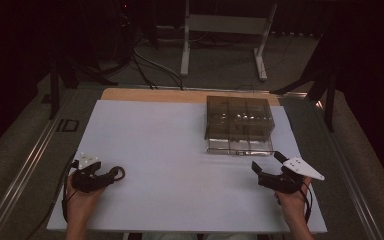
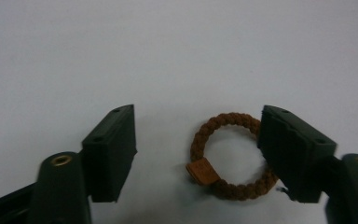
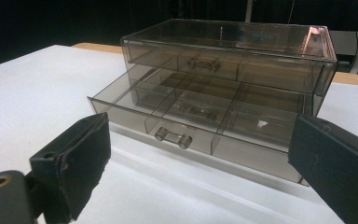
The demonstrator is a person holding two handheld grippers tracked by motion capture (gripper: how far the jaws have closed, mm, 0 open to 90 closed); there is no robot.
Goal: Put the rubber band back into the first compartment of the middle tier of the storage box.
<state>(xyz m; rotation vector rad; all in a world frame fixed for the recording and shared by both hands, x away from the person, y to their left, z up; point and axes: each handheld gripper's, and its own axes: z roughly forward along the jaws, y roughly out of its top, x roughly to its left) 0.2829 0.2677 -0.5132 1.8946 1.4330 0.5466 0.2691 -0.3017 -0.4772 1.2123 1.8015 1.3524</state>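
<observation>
A brown braided ring (image 2: 197, 140) with a small tan tag lies flat on the white table top (image 1: 170, 145). My left gripper (image 2: 198, 110) is low over it, jaws apart. The ring sits between them, against the right jaw and well clear of the left one. From above, that gripper (image 1: 111, 176) is at the near left with the ring (image 1: 119, 172) at its tips. My right gripper (image 1: 266, 160) is open at the near right, nothing between its jaws. It (image 3: 200, 120) faces a smoky clear drawer box (image 3: 228, 42), whose lower drawer (image 3: 168, 126) is pulled out, showing bare compartments.
The drawer box (image 1: 238, 117) stands at the back right of the table. A wooden edge (image 1: 150, 94) shows behind the white top. Beyond it are a metal frame's legs (image 1: 185, 50) and cables (image 1: 150, 65) on the dark floor.
</observation>
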